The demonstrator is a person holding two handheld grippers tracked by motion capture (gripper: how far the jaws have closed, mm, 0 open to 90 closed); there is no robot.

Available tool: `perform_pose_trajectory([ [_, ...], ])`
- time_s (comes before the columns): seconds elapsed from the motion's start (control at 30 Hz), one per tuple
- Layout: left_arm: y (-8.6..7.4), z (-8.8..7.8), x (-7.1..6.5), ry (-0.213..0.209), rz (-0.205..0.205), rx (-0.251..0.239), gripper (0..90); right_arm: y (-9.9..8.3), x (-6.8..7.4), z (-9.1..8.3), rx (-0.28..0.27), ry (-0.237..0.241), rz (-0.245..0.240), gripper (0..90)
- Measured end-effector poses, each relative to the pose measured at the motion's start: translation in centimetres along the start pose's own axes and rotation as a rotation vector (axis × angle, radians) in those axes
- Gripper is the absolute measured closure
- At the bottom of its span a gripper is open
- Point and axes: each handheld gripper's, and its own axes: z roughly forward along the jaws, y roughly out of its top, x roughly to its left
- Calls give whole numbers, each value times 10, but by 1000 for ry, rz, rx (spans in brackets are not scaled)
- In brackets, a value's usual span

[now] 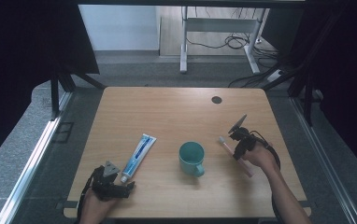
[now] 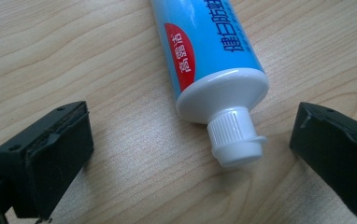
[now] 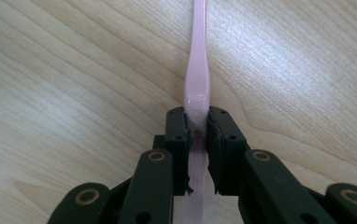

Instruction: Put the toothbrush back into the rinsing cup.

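We note one container on the table (image 1: 167, 107): a teal mug (image 1: 191, 158), upright near the middle, handle toward the person; from the high view its inside looks empty, though the angle is shallow and we cannot be sure. Left of it lies a toothpaste tube (image 1: 138, 152), flat, white ribbed cap (image 2: 235, 137) shut. Its label is blue with a red patch bearing white Chinese characters; in the left gripper view we read 高露洁 there, the rest being cut off. The left gripper (image 1: 129, 185) has its jaws wide apart either side of the cap, touching nothing. The right gripper (image 1: 237, 146), right of the mug, is clamped on a pink toothbrush (image 3: 196, 88) at its handle.
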Motion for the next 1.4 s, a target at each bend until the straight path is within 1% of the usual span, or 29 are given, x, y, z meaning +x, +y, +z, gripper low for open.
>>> perform_pose_trajectory([
  [0.1,0,0,0,0,0,0,0,-1,1,-3,-11,1,-12,783],
  [0.13,0,0,0,0,0,0,0,-2,2,-5,-19,-3,-24,783],
  [0.23,0,0,0,0,0,0,0,-3,3,-8,-25,-1,-26,783],
  [0.47,0,0,0,0,0,0,0,-10,4,-22,-76,2,-37,783],
  [0.5,0,0,0,0,0,0,0,-10,4,-22,-76,2,-37,783],
  [0.57,0,0,0,0,0,0,0,-13,5,-27,-97,6,-43,783],
  [0.67,0,0,0,0,0,0,0,-15,6,-32,-111,10,-54,783],
  [0.9,0,0,0,0,0,0,0,-19,11,-42,-165,19,-70,783],
  [1.07,0,0,0,0,0,0,0,-23,14,-49,-217,26,-86,783],
  [1.13,0,0,0,0,0,0,0,-24,15,-52,-236,28,-85,783],
  [1.2,0,0,0,0,0,0,0,-26,15,-54,-259,37,-87,783],
  [1.27,0,0,0,0,0,0,0,-28,15,-56,-279,35,-89,783],
  [1.3,0,0,0,0,0,0,0,-28,15,-56,-279,35,-89,783],
  [1.33,0,0,0,0,0,0,0,-30,14,-58,-298,38,-91,783],
  [1.4,0,0,0,0,0,0,0,-31,15,-59,-316,37,-95,783],
])
